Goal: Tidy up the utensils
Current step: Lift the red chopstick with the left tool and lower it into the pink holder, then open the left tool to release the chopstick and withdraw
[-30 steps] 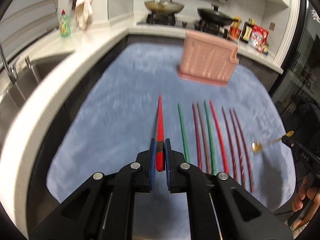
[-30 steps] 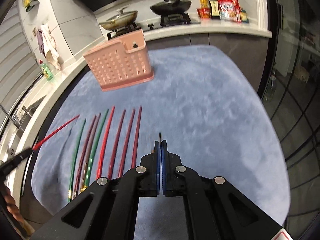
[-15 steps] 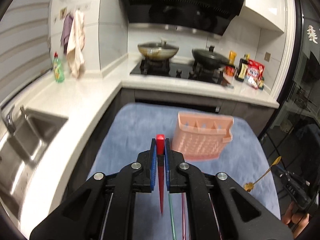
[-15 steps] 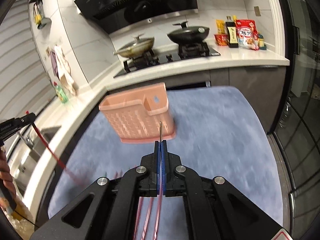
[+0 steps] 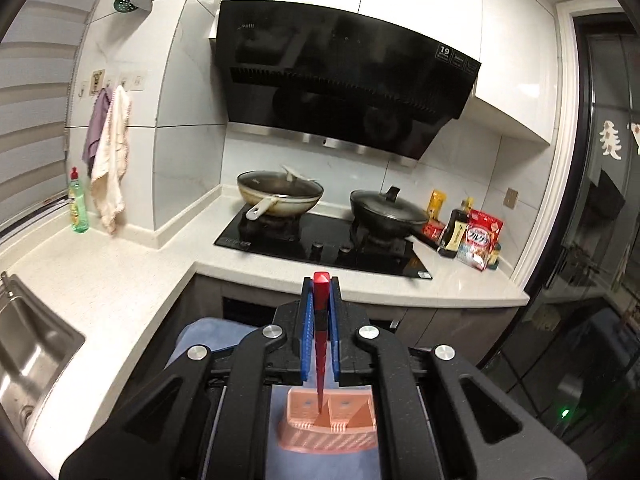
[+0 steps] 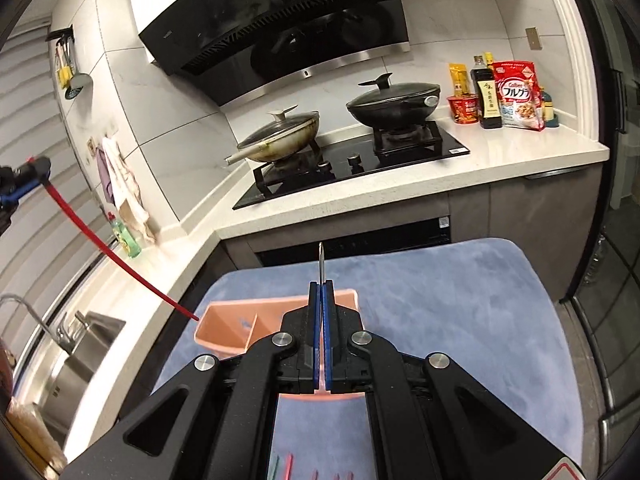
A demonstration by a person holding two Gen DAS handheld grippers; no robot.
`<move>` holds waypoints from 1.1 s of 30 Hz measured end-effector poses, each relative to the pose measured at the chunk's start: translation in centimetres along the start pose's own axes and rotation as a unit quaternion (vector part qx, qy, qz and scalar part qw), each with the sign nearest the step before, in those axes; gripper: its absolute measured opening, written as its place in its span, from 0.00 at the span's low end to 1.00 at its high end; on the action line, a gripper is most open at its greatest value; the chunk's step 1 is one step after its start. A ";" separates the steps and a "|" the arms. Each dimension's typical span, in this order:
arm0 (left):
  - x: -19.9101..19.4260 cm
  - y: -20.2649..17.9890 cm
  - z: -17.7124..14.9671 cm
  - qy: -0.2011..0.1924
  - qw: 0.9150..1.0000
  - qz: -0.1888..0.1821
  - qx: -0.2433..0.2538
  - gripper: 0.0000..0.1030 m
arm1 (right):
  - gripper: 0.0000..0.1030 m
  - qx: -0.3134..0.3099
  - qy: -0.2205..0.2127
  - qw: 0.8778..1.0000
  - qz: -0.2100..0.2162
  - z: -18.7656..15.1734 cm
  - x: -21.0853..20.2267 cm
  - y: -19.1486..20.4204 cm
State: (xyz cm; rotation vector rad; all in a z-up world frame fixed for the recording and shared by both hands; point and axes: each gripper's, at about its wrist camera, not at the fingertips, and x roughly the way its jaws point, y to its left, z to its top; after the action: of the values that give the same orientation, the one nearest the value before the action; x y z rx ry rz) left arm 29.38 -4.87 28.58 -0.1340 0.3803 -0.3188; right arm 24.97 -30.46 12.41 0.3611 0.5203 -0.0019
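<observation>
Left tool clenched on a red chopstick, gripped near its thick end; the thick end pokes up past the blue pads. Chopstick hangs point down, tip at or just inside the left compartment of the pink utensil basket directly beneath. From the right wrist view the same chopstick slants from the left tool at the frame's left edge down to the basket's near left corner.

Right tool clenched on a thin metal utensil handle, seen edge-on, its end sticking up beyond the fingertips; what sort of utensil cannot be told. Tool sits above the basket, which it partly hides.

Basket stands on a blue mat covering the worktop. Ends of more chopsticks, red and green, lie on the mat at the bottom edge of the right view.

Beyond: stove with two lidded pans, sink to the left.
</observation>
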 end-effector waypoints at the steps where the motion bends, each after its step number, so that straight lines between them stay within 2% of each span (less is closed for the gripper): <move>1: 1.0 -0.2 0.3 0.000 1.000 0.000 -0.001 0.07 | 0.02 0.000 0.001 1.000 -0.002 0.2 0.7 0.0; 8: 5.3 0.2 -1.4 0.024 1.000 0.017 0.006 0.07 | 0.02 -0.008 0.013 1.000 -0.015 0.4 4.4 -0.1; 15: 7.7 1.7 -3.3 0.046 0.998 0.034 0.010 0.07 | 0.02 -0.012 0.033 0.999 -0.026 -0.8 7.2 -0.6; 21: 9.0 3.1 -5.1 0.071 0.996 0.048 0.008 0.07 | 0.05 -0.014 0.025 0.999 -0.037 -0.9 7.5 -0.6; 23: 8.7 3.4 -5.4 0.071 0.996 0.053 0.007 0.12 | 0.09 -0.013 0.018 0.999 -0.038 -0.7 6.9 -0.6; 24: 8.5 3.6 -5.4 0.072 0.996 0.055 0.006 0.22 | 0.09 -0.012 0.015 0.999 -0.037 -0.6 6.6 -0.6; 25: 8.3 3.8 -5.5 0.071 0.996 0.059 0.003 0.38 | 0.12 -0.009 0.010 0.999 -0.036 -0.3 6.0 -0.6; 26: 7.7 4.0 -5.5 0.066 0.996 0.063 -0.001 0.46 | 0.14 -0.007 0.004 0.999 -0.034 -0.1 5.3 -0.5; 27: 7.2 4.2 -5.5 0.061 0.996 0.067 -0.004 0.58 | 0.18 -0.007 0.000 0.999 -0.032 0.0 4.8 -0.5; 28: 6.7 4.3 -5.5 0.057 0.996 0.072 -0.005 0.62 | 0.24 -0.009 -0.008 1.000 -0.028 0.2 3.9 -0.3; 33: 3.3 4.2 -6.5 0.052 0.995 0.088 0.015 0.62 | 0.34 -0.032 -0.039 0.999 -0.015 0.2 -1.3 1.1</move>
State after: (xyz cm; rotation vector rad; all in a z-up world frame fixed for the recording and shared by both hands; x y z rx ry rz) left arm 30.97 -2.43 20.72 -0.0544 0.4879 -0.1568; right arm 23.98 -29.61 13.55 0.2902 0.4472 -0.0281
